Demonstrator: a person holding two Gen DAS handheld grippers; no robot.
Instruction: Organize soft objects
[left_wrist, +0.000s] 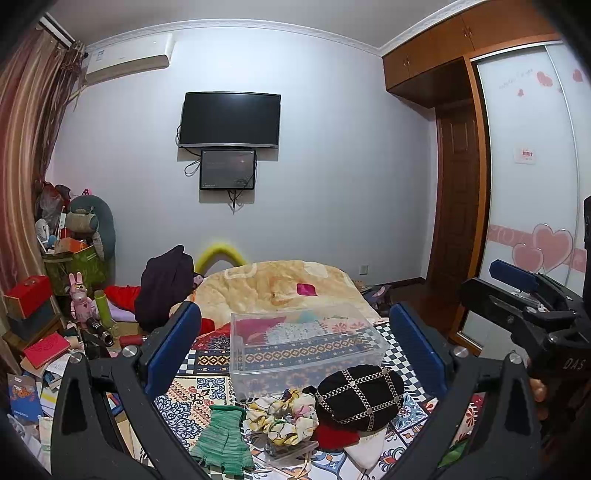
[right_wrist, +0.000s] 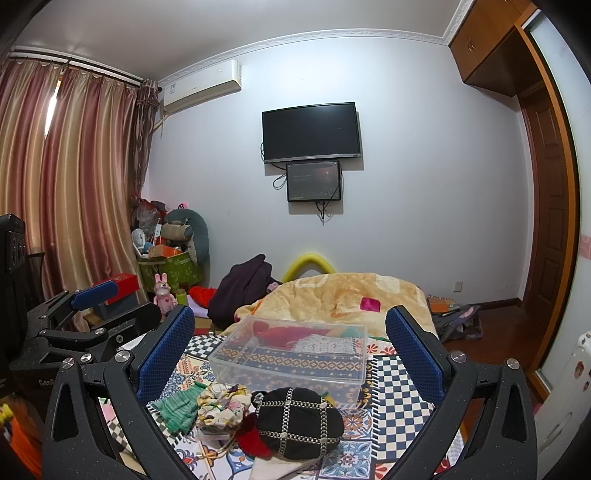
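A patterned bedspread (left_wrist: 207, 387) is shown in the lower centre of both views, with a clear plastic box (left_wrist: 306, 350) standing on it. In front of the box, toward the bottom of the frame, the soft items are seen lying close together: a green knitted glove (left_wrist: 221, 439) at the left, a floral scrunchie (left_wrist: 284, 417) in the middle, and a black hat with chain trim (left_wrist: 360, 397) at the right, resting partly on a red item (left_wrist: 336, 437). The left gripper (left_wrist: 295, 350) is seen with its blue-padded jaws spread wide, nothing held between them; the right gripper (right_wrist: 290, 350) is likewise spread and empty. Only in the left wrist view is the right gripper seen from outside, at the right edge. Only in the right wrist view are the striped curtains (right_wrist: 66, 177) shown in full at the upper left, with the left gripper at the left edge. A wall television (right_wrist: 310, 131) is shown in both.
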